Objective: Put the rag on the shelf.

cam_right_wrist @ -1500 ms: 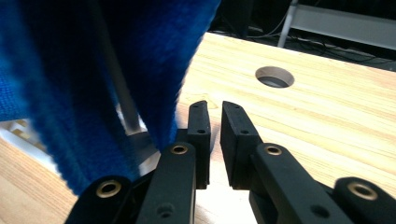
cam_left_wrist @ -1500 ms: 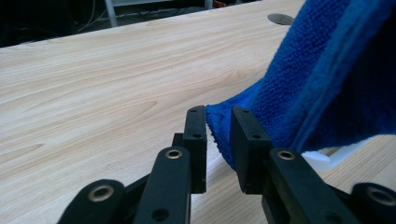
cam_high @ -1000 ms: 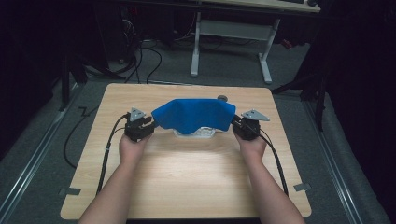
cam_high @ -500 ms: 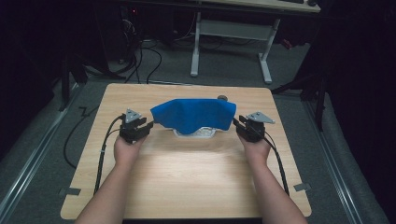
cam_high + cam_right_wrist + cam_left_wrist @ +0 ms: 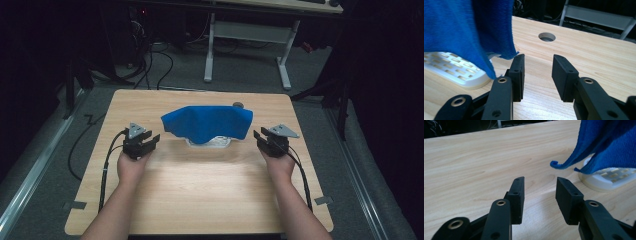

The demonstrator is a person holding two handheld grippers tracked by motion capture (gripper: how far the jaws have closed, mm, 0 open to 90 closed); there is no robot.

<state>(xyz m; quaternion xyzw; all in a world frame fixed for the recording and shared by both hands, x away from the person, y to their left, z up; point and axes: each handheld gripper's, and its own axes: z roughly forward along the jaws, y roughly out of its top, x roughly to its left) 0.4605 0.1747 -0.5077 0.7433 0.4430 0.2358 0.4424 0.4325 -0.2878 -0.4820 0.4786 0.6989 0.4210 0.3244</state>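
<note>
The blue cloth (image 5: 207,123) lies draped over the white slotted tray (image 5: 210,142) at the far middle of the table (image 5: 200,185), so the covering looks done. Both the left tongs (image 5: 150,141) and right tongs (image 5: 260,138) have just been opening; they stand half open, empty, beside the cloth's ends.

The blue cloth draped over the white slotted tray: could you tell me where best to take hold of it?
Probably the blue cloth at its two hanging end corners, each from its own outer side: they droop clear of the white slotted tray, so jaws could likely close on the edges.
</note>
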